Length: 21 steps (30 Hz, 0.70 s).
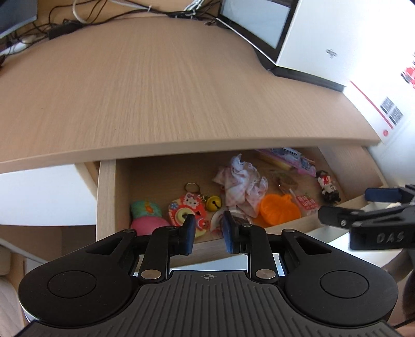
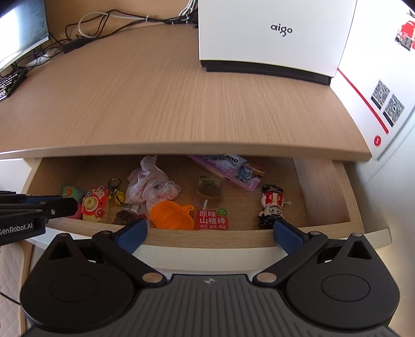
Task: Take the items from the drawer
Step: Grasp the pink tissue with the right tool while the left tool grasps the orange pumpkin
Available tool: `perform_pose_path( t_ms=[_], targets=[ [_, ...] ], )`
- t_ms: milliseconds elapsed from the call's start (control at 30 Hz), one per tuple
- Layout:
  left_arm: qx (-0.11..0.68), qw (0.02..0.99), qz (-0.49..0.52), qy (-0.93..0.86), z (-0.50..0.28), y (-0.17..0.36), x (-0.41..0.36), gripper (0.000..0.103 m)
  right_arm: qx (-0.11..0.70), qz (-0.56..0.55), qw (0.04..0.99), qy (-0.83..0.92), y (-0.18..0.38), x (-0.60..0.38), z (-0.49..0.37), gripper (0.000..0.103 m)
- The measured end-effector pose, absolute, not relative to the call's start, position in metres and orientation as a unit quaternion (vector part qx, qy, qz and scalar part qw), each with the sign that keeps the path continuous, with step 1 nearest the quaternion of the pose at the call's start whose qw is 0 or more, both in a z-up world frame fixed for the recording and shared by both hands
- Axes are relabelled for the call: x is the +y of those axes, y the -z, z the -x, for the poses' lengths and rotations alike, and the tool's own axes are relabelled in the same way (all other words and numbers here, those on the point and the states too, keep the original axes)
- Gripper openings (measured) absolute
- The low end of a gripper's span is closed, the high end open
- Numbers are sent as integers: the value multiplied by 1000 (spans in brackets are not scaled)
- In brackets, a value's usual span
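Wooden desk (image 2: pixel 168 98): white aigo box (image 2: pixel 272 36), cables (image 2: pixel 103 23), monitor (image 2: pixel 20 33).

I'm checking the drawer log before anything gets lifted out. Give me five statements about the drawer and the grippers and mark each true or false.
1. The drawer is pulled open under the desk top. True.
2. The orange funnel lies beside the red snack packet. True.
3. The right gripper is shut on the toy figure. False: its fingers stand wide apart above the drawer's front edge and nothing is between them.
4. The pink-checked cloth lies on the desk top. False: it lies crumpled inside the drawer.
5. The left gripper holds nothing; its fingers are a narrow gap apart. True.
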<state>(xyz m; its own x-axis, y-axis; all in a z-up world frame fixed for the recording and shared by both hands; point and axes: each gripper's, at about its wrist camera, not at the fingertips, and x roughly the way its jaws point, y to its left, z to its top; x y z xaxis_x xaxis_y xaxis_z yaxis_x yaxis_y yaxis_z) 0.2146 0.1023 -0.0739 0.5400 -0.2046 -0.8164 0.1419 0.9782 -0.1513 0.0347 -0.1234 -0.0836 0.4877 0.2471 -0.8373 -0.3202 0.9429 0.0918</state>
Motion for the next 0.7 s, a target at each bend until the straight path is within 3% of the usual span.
perform_pose_path(
  t_ms=[167,500,700],
  targets=[
    [481,871,40,95,-202,70,103,25,445,35,880,-161,74,-132,-28,103],
    [481,870,29,105,-173,70,102,25,507,23,850,-143,97,-143,-35,103],
    [471,875,9,115,-150,69,98,23,500,48,851,-156,94,-138,-26,103]
  ],
)
